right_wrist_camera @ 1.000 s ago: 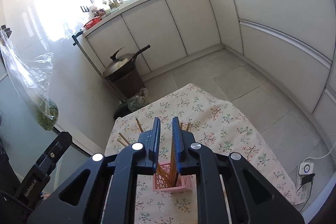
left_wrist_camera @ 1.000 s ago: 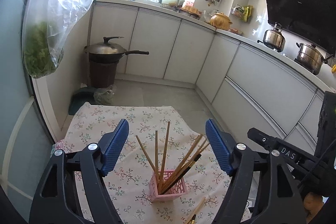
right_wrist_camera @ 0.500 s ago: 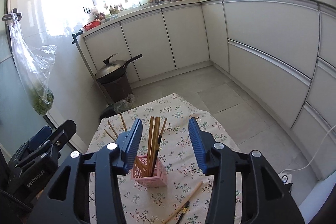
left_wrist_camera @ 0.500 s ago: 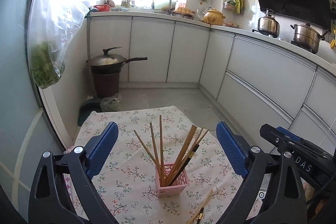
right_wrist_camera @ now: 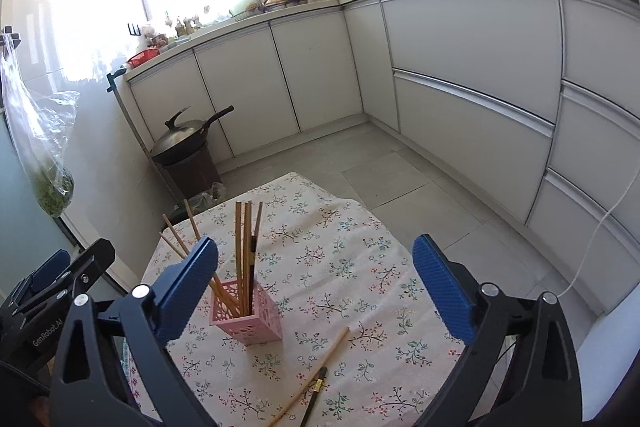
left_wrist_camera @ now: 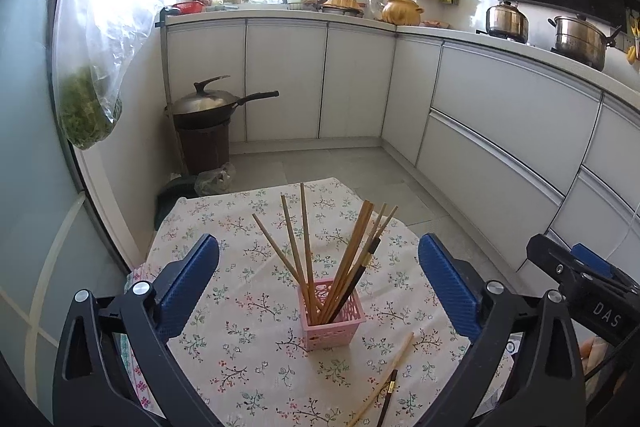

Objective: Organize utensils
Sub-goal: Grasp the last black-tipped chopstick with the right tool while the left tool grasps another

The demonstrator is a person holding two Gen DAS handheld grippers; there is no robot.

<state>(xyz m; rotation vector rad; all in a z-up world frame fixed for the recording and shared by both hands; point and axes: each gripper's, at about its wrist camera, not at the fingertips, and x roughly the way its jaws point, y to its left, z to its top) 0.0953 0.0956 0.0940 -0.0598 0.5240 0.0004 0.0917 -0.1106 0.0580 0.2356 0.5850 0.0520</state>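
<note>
My left gripper (left_wrist_camera: 319,281) and right gripper (right_wrist_camera: 315,281) are both opening wide, nothing between their blue pads. The pink perforated plastic holder (left_wrist_camera: 331,314) stands on the floral tablecloth (left_wrist_camera: 240,355), wooden chopsticks (left_wrist_camera: 306,247) fanned inside. Two loose chopsticks (right_wrist_camera: 316,375) lie in front of it. Only the right view shows the white cable (right_wrist_camera: 600,227) trailing along the cabinets.

Pink lattice basket (left_wrist_camera: 331,323); white floral tablecloth (left_wrist_camera: 248,343); blue-padded black grippers.
</note>
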